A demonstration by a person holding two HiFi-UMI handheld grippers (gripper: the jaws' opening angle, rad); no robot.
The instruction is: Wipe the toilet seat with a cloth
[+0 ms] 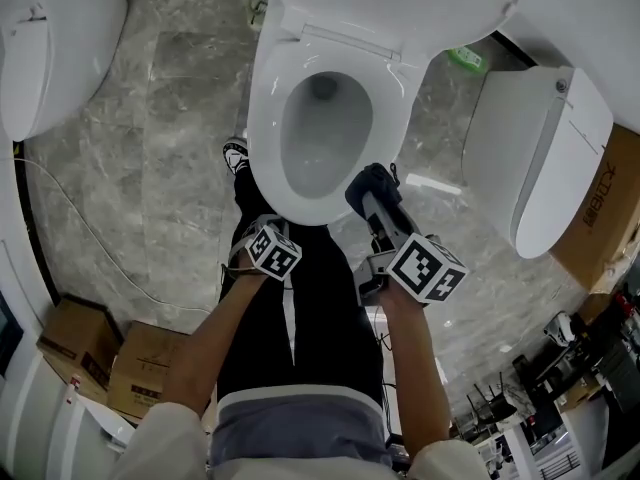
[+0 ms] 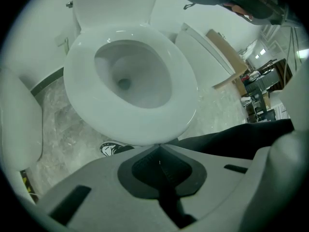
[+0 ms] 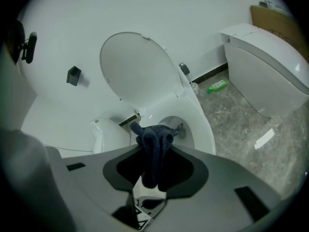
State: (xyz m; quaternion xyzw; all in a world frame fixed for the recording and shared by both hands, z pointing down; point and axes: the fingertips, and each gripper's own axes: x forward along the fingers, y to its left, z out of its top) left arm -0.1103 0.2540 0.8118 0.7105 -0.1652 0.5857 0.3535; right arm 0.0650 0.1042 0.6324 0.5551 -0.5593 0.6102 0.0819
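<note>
Three toilets show in the head view: the middle one with its toilet seat (image 1: 263,118) down and lid (image 1: 400,3) raised, one on the left (image 1: 45,48) and one on the right (image 1: 535,158). There is one cloth (image 1: 371,184), dark blue. There are also one green bottle (image 1: 465,59) on the floor, two cardboard boxes (image 1: 110,353) at lower left and a third (image 1: 605,213) at the right.

Both bare forearms reach forward and down past the person's black trousers (image 1: 300,338). The left claw (image 2: 159,146) is clenched on nothing and points at the front of the seat from just below its rim. The right claw (image 3: 153,151) grasps the cloth, which bunches over the jaw tips at the seat's front right edge. Whether the cloth touches the seat cannot be told.
</note>
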